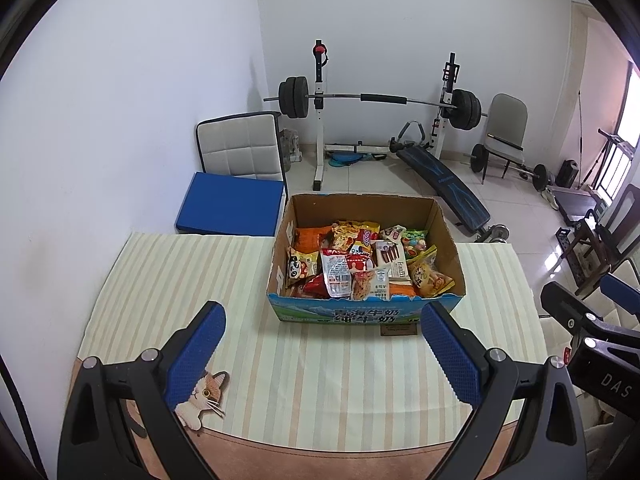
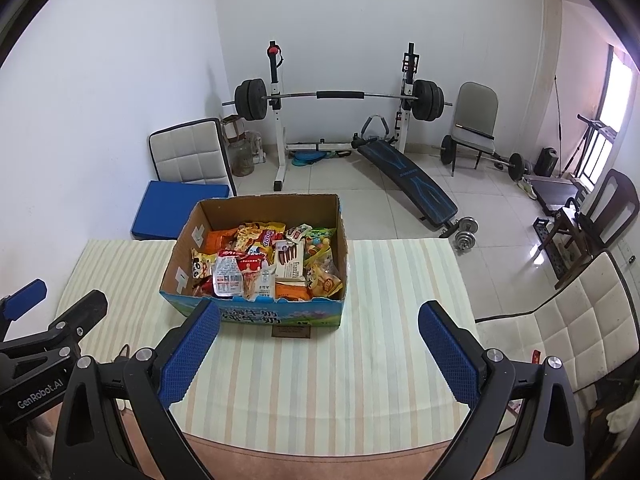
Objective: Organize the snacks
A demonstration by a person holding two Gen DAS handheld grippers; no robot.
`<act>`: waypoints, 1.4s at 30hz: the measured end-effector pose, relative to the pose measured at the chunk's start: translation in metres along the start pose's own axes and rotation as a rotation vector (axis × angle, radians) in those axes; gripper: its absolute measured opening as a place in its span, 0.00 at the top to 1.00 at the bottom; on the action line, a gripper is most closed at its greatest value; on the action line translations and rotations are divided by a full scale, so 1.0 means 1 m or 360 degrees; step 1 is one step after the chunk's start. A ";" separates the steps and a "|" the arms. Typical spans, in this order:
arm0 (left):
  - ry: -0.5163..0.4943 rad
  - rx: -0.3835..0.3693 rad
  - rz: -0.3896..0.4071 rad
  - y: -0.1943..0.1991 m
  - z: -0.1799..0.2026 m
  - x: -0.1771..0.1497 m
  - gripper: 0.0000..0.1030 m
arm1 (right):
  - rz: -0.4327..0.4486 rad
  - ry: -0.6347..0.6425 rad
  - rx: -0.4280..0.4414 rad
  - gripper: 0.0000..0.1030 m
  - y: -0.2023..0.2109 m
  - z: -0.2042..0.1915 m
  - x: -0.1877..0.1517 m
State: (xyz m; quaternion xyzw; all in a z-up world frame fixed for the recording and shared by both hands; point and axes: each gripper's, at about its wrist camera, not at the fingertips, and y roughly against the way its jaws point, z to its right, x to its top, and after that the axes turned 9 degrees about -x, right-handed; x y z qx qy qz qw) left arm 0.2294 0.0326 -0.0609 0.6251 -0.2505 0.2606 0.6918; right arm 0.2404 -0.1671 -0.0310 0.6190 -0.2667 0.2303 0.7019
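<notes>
An open cardboard box with a blue printed front stands at the far side of the table, filled with several colourful snack packets. It also shows in the right wrist view, with the snack packets inside. My left gripper is open and empty, held above the table in front of the box. My right gripper is open and empty, also in front of the box. Each gripper shows at the edge of the other's view: the right one and the left one.
The table carries a cream striped cloth. A cat-shaped coaster lies near its front left edge. A chair with a blue cushion stands behind the table, a white chair to the right. A barbell rack and bench stand further back.
</notes>
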 end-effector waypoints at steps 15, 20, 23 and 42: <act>-0.0007 -0.0008 0.0000 0.001 0.001 0.002 0.03 | 0.0000 -0.0002 -0.0001 0.02 0.003 0.000 0.002; -0.0006 -0.0014 0.0001 0.002 0.001 0.003 0.03 | 0.0005 -0.0008 -0.0002 0.02 0.003 0.002 0.002; -0.0011 -0.0018 0.0002 0.003 0.002 0.002 0.03 | 0.0011 -0.0004 -0.0002 0.01 0.004 0.002 0.002; -0.0044 -0.0035 0.0003 0.002 0.005 0.002 0.03 | 0.0011 -0.0026 -0.0011 0.01 0.007 0.007 0.003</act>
